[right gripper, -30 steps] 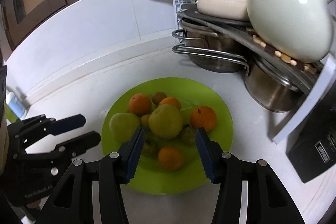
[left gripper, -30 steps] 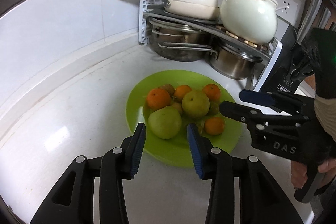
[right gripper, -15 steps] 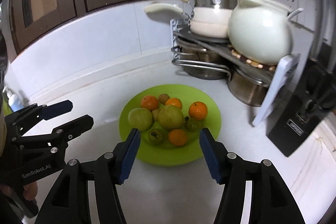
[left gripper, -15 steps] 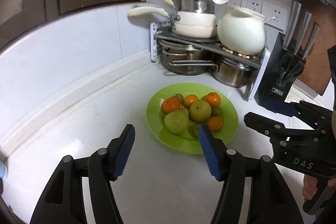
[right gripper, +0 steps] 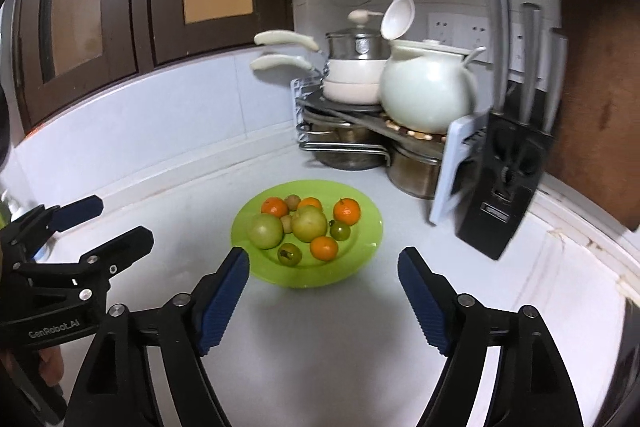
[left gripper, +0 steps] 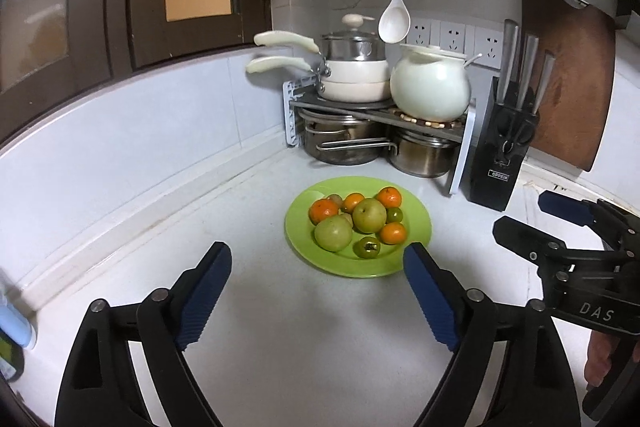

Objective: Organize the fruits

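A green plate (left gripper: 298, 243) (right gripper: 362, 251) sits on the white counter and holds several fruits: green pears (left gripper: 333, 233) (right gripper: 309, 223), oranges (left gripper: 323, 209) (right gripper: 347, 211) and small dark green fruits (left gripper: 367, 247) (right gripper: 289, 253). My left gripper (left gripper: 318, 267) is open and empty, back from the plate's near edge. My right gripper (right gripper: 324, 271) is open and empty, also short of the plate. Each gripper shows at the side of the other's view: the right gripper (left gripper: 560, 227) and the left gripper (right gripper: 80, 223).
A pot rack (left gripper: 376, 115) with pans, steel pots and a white kettle (left gripper: 430, 91) stands behind the plate. A black knife block (left gripper: 500, 155) and a wooden cutting board (left gripper: 568, 75) stand at the right. A white ladle (left gripper: 394, 21) hangs above.
Both grippers have pulled back and up from over the plate, and both have opened wider. The fruits on the plate have not moved.
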{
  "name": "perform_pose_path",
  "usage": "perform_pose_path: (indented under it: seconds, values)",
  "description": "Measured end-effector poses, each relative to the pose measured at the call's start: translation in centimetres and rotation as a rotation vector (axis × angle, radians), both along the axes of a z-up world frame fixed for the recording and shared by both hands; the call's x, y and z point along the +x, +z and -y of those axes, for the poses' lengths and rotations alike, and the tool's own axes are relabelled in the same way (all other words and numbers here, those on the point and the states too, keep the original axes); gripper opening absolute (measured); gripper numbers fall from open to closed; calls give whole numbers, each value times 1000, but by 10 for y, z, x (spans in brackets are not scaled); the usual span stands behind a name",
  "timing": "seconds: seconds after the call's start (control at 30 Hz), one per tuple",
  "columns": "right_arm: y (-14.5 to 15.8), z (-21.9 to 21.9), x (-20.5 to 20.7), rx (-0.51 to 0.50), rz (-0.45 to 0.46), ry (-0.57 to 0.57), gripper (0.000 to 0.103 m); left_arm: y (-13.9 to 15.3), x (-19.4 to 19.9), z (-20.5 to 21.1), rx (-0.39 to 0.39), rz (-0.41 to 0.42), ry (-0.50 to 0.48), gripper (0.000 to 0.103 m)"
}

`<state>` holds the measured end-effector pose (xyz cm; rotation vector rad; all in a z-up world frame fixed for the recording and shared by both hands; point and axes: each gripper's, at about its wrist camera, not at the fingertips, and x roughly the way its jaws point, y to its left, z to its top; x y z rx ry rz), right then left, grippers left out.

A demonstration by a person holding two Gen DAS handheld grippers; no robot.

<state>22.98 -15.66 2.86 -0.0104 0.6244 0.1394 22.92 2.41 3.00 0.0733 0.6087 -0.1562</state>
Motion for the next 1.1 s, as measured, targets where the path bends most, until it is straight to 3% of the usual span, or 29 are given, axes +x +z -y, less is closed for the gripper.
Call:
perform_pose_path:
  seconds: [0.3, 1.1]
  values:
    - [13, 13, -43, -6, 31, 8, 81, 10, -44, 7, -7, 34, 46, 100]
    - [36, 41, -165, -6, 86, 10, 87, 34, -170, 28, -18, 88, 73, 103]
